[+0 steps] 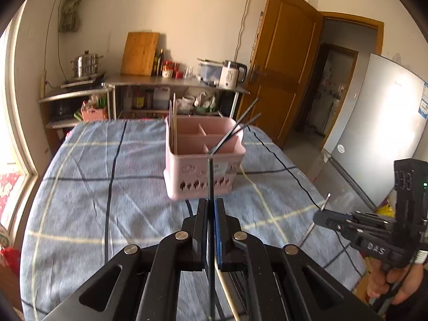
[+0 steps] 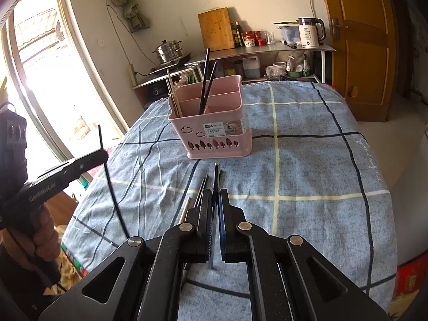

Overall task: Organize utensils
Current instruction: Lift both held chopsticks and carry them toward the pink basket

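Observation:
A pink divided basket (image 1: 204,160) (image 2: 214,123) stands on the blue checked tablecloth. It holds two black chopsticks (image 2: 206,80) (image 1: 235,128) in one compartment and pale wooden chopsticks (image 2: 174,96) (image 1: 173,123) in a corner one. My left gripper (image 1: 211,203) is shut on a black chopstick (image 1: 210,182) in front of the basket; it also shows in the right wrist view (image 2: 103,155). My right gripper (image 2: 215,192) is shut on a dark chopstick (image 2: 216,174) with a silver tip; it also shows in the left wrist view (image 1: 321,214). More chopsticks (image 2: 199,192) lie on the cloth beside it.
The table (image 2: 307,160) is covered by the cloth. Behind it stand a steel shelf with a kettle (image 2: 310,32), cutting board (image 2: 215,29), jars and a steamer pot (image 2: 168,50). A wooden door (image 1: 281,67) and a fridge (image 1: 374,133) are at the right, a window (image 2: 40,67) at the left.

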